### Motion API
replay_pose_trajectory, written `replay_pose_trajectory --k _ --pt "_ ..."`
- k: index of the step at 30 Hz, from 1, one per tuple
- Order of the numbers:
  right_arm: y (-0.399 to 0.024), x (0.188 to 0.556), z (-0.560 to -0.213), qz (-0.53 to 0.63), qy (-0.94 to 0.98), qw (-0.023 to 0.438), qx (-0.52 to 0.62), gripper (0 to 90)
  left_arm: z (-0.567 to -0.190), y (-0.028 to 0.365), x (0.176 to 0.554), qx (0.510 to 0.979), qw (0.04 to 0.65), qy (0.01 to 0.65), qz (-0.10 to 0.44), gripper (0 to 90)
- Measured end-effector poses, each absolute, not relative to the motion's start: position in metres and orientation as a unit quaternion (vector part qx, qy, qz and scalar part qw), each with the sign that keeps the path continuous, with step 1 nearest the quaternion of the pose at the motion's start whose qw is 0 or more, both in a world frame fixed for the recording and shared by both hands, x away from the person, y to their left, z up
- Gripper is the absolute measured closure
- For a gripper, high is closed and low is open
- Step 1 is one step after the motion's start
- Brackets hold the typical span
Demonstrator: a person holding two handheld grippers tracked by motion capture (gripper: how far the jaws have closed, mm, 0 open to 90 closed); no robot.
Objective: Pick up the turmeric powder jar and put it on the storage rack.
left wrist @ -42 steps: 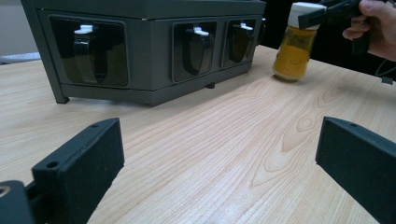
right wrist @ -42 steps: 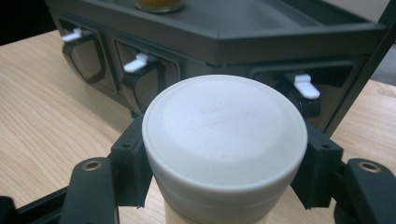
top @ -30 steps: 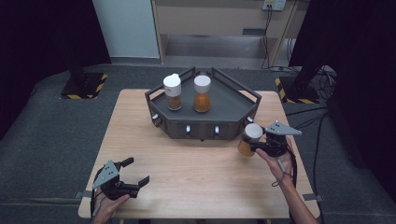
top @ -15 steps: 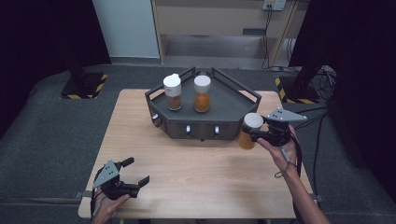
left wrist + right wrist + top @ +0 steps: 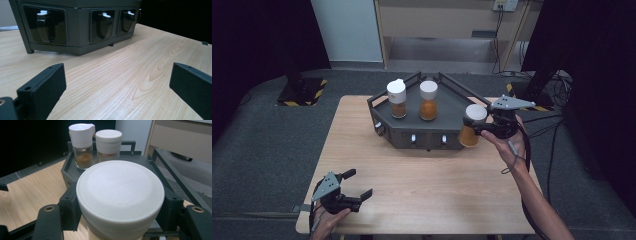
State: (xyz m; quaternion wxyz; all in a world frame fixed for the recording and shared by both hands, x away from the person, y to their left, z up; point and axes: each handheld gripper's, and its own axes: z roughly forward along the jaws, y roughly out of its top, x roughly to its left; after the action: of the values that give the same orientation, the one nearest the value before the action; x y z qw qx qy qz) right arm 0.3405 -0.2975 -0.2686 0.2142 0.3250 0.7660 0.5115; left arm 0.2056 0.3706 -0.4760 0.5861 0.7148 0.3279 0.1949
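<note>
My right gripper (image 5: 484,126) is shut on a white-capped jar of orange powder (image 5: 472,125), held in the air at the right front corner of the dark rack (image 5: 412,134). In the right gripper view the jar's white cap (image 5: 120,192) sits between the two black jaws, just below the rack's top level. Two more spice jars stand on the rack: a brown-powder one (image 5: 396,98) and an orange one (image 5: 428,100). My left gripper (image 5: 357,186) rests low at the table's front left, open, with nothing between its jaws (image 5: 112,90).
The wooden table (image 5: 432,190) has bare room in front of the rack. The rack's front face carries three recessed hooks (image 5: 102,25). A metal rail (image 5: 175,177) runs along the rack's right side. Dark floor and cables lie right of the table.
My right gripper has lifted the jar up off the table and carried it toward the rack's right front corner. The left gripper has stayed where it was.
</note>
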Motion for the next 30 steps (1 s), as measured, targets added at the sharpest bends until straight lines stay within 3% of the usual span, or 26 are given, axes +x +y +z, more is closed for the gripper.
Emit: replay_pose_trajectory --k 30 --pt "-0.257 0.411 -0.248 0.494 0.744 0.258 0.368 33.6 -0.477 0.372 0.205 0.712 0.589 0.33 0.195 0.0"
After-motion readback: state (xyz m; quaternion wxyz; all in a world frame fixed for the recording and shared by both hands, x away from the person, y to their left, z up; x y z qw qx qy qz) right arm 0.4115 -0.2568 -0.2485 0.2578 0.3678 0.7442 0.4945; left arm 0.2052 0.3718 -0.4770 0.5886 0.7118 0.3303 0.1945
